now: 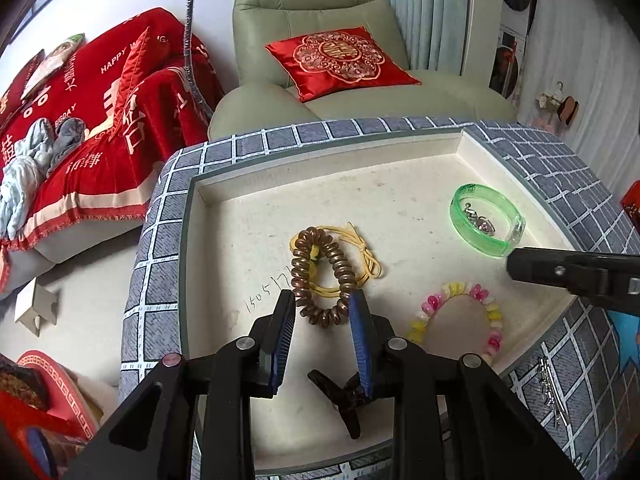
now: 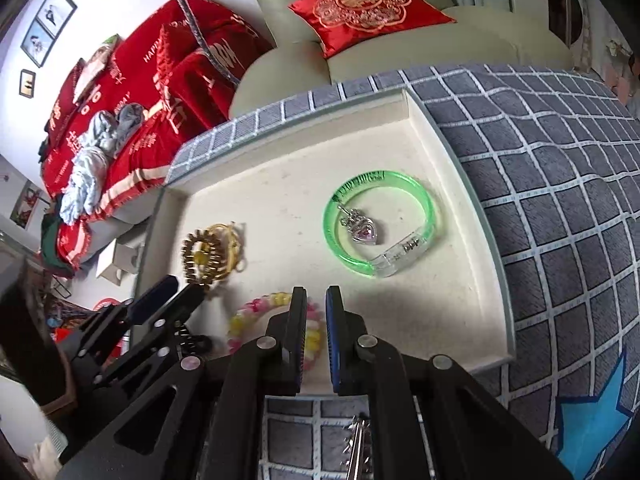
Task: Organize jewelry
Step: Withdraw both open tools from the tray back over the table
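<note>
Lying between left tongs (image 1: 322, 312), coiled bracelet (image 1: 326, 276)

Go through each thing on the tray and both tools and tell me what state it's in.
Left tool: open, nothing held, over the brown bracelet.
Right tool: shut, empty.
Brown bracelet: flat on the tray, yellow cord tangled with it.
Green bangle: flat, heart pendant inside its ring.
Pastel bead bracelet: flat, untouched.
Dark hair clip: on the tray below the left tool.
Tray: holding all of these.
</note>
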A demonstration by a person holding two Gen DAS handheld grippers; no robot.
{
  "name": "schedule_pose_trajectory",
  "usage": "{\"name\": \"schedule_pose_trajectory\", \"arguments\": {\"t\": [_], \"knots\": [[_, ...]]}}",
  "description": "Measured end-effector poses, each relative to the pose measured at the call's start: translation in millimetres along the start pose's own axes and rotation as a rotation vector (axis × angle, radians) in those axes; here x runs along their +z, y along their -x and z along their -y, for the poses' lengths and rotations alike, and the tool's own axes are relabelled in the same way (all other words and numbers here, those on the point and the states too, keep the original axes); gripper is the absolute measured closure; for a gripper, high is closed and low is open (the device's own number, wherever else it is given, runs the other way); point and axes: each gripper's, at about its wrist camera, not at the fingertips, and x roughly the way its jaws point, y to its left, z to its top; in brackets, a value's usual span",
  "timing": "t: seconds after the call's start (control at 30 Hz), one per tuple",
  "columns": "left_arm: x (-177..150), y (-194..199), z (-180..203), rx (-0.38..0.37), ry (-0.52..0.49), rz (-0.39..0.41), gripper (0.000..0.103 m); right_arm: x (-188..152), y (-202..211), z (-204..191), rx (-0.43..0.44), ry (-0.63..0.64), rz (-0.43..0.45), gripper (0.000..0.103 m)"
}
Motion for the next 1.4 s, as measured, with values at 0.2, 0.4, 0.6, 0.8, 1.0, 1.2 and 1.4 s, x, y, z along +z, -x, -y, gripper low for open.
{"name": "schedule_pose_trajectory", "arguments": {"t": [0.2,0.4,0.6,0.8,1.0,1.2,1.4], "knots": [[2,6,1,-0.003,0.012,0.031,0.003,-9,29,4,-0.019,0.014,0.047,0.051],[1,19,1,-0.002,0.024,0.054,0.003,-22,50,13,-0.034,-0.004,0.067,0.051],[-5,48,-4,-0.004,0.028,0.111,0.000,-38,64,18,-0.034,-0.017,0.072,0.033],[-22,77,-9,-0.027,0.007,0.122,0.000,-56,83,21,-0.037,-0.030,0.095,0.018],[-53,99,-7,-0.031,-0.018,0.099,0.000,-76,95,22,-0.045,-0.029,0.091,0.018],[-89,112,-5,-0.063,-0.031,0.062,0.000,-103,98,18,-0.068,-0.009,0.065,0.018],[-123,119,3,-0.118,-0.070,0.019,0.000,-134,97,18,-0.096,0.011,0.031,0.018]]}}
